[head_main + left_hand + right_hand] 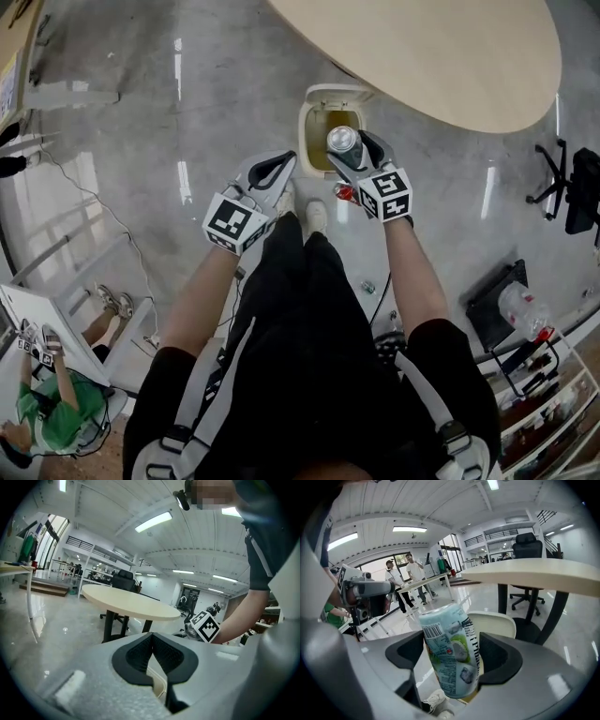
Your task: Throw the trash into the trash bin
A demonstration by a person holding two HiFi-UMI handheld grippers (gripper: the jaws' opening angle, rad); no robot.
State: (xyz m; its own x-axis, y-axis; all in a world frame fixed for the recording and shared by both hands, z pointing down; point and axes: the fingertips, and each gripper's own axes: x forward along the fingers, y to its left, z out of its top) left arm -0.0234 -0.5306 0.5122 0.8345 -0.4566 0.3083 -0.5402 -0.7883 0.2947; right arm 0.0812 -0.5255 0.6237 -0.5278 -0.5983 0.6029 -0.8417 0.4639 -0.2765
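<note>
While the right hand-held gripper [354, 152] is clamped on one drink can [451, 649], holding it right above the one open trash bin [317, 95] on the floor, the left hand-held gripper [152, 644] hangs just beside it, jaws pressed together with nothing between them. One round table [441, 47] stands next to the bin.

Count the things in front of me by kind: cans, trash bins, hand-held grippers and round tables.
can: 1
trash bin: 1
hand-held grippers: 2 (left hand-held gripper, right hand-held gripper)
round table: 1
Total: 5
</note>
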